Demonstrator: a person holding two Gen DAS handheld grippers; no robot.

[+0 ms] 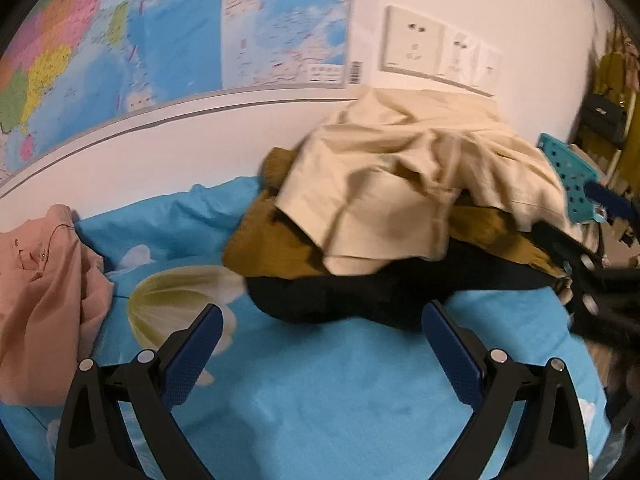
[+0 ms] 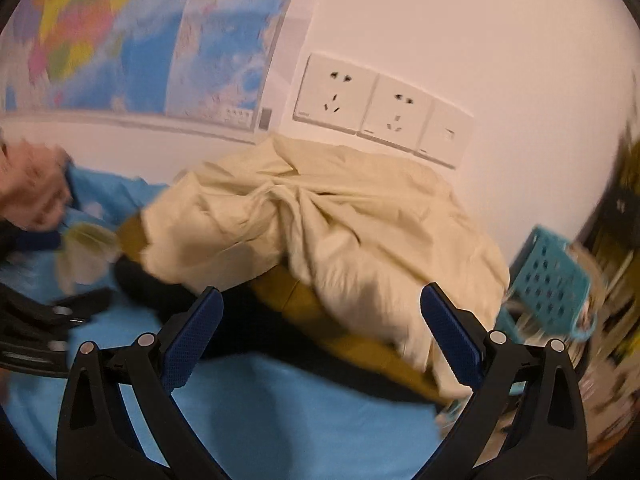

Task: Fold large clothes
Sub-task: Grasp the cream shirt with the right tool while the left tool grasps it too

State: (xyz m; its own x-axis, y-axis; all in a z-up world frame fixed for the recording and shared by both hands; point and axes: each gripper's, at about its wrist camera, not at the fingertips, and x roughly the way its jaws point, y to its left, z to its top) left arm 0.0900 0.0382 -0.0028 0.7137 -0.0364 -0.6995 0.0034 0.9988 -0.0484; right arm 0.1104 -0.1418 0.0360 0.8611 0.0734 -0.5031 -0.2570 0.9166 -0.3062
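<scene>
While both claws stood wide and empty, the left gripper and right gripper hovered over bare blue bedsheet; the clothes pile sat against the wall, its right edge blurred.

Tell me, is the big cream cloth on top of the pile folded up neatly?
No, the crumpled cream cloth is not folded: it lies bunched and creased over the mustard and black clothes.

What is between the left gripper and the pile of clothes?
Only bare blue bedsheet. In the left wrist view, the open left gripper points at the pile, whose black bottom garment lies just past its fingertips.
</scene>
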